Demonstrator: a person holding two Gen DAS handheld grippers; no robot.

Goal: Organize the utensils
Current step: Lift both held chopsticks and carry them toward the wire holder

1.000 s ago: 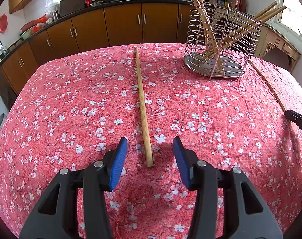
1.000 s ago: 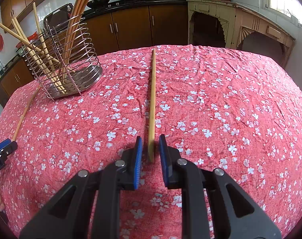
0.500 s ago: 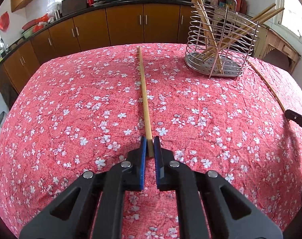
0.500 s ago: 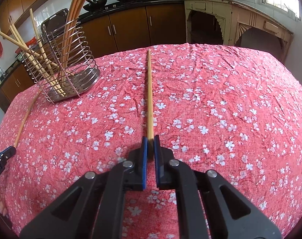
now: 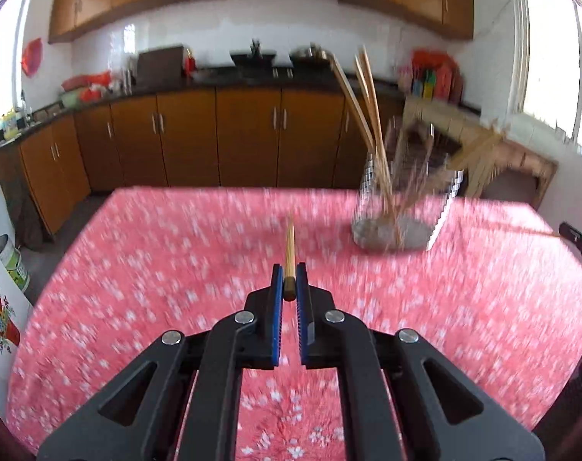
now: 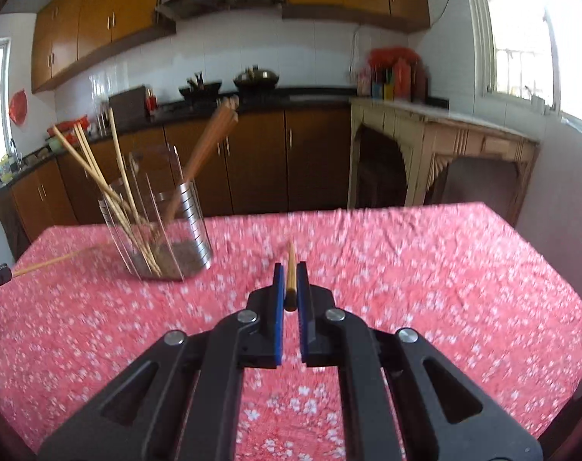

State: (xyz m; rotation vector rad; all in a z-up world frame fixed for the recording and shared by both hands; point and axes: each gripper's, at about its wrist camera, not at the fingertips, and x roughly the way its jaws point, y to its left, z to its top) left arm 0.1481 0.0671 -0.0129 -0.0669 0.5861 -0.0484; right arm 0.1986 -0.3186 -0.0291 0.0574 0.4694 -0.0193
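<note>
My left gripper (image 5: 289, 282) is shut on the near end of a wooden chopstick (image 5: 290, 244), which it holds above the red flowered tablecloth (image 5: 156, 269), pointing away from me. My right gripper (image 6: 290, 282) is shut on a second wooden chopstick (image 6: 290, 265), raised the same way. The wire utensil holder (image 5: 400, 199) with several chopsticks stands at the table's far right in the left wrist view. In the right wrist view the holder (image 6: 156, 226) is at the far left. Both views are blurred.
Brown kitchen cabinets (image 5: 214, 142) and a dark counter run behind the table. A pale wooden side table (image 6: 444, 153) stands at the right by a window. The other gripper's tip (image 5: 579, 236) shows at the right edge, with its chopstick (image 6: 53, 263) seen left of the holder.
Both grippers closed on the chopsticks that lay on the cloth and lifted them off it. Both views tilted up, so the upper cabinets and wall now show.
</note>
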